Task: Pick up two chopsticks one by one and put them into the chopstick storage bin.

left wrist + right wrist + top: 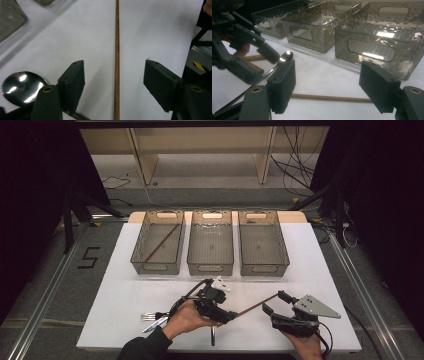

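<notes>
Chopstick [256, 306] is lying on the white table [125, 295], slanting up toward the right gripper [274, 303], between the left gripper's [227, 316] gaping, unclamped jaws; right jaws are standing wide. Spoon [21, 86] is resting beside it.

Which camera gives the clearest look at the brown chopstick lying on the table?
The left gripper view: the chopstick runs straight up the middle, its wood grain sharp. The high view shows it whole but thin and small. The right gripper view shows a stretch of it lying low across the picture.

"5" on floor [89, 257]
</notes>
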